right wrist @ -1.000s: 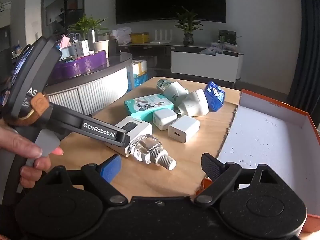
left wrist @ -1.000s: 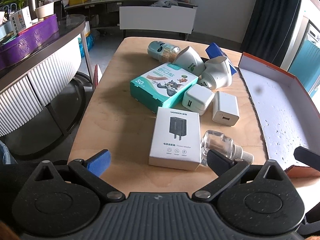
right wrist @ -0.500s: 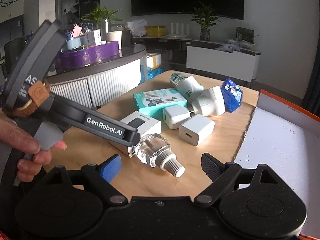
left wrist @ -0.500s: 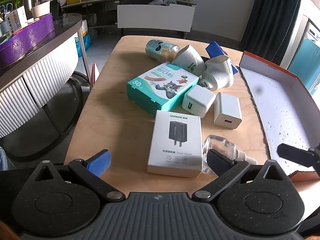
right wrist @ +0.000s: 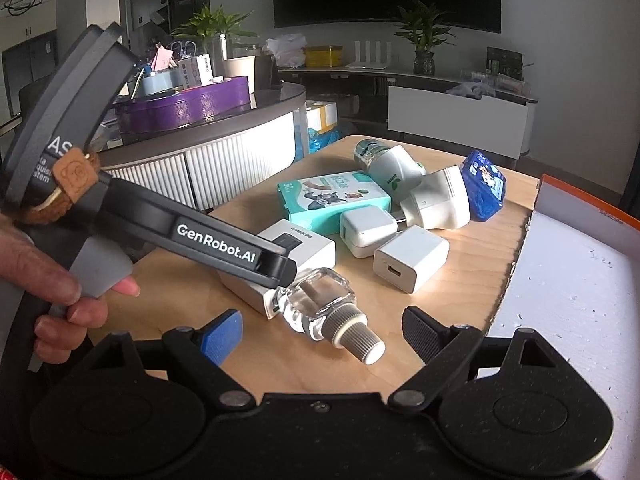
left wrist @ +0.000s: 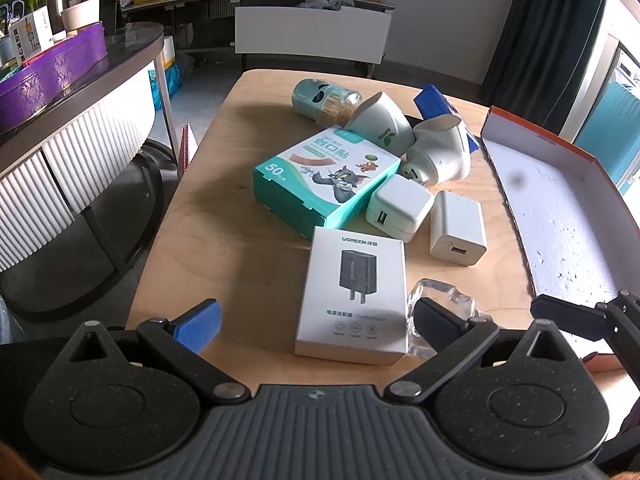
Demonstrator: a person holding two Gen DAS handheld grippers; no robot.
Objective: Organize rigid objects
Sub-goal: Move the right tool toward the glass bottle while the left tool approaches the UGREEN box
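Observation:
A white UGREEN adapter box [left wrist: 356, 292] lies on the wooden table [left wrist: 240, 248] between my open left gripper's [left wrist: 316, 320] fingers. A clear glass bottle [right wrist: 320, 306] with a grey ribbed cap lies beside the box, just ahead of my open right gripper [right wrist: 324, 336]; it also shows in the left wrist view [left wrist: 444, 300]. Behind lie a teal plaster box [left wrist: 324, 176], two white chargers [left wrist: 400, 208] [left wrist: 458, 228], two white plug-in units [left wrist: 380, 124] [left wrist: 440, 156], a toothpick jar [left wrist: 324, 100] and a blue pack [right wrist: 484, 184]. The left gripper's body [right wrist: 224, 244] crosses the right wrist view.
An open orange-rimmed box [left wrist: 568, 216] with a white inside lies at the table's right, also in the right wrist view [right wrist: 580, 280]. A curved counter [left wrist: 80, 120] with a purple tin [left wrist: 48, 80] stands left of the table. A white bench [left wrist: 312, 36] stands behind.
Both grippers have moved forward and lower toward the table; the adapter box and the bottle now sit closer to the fingers. Nothing has been picked up.

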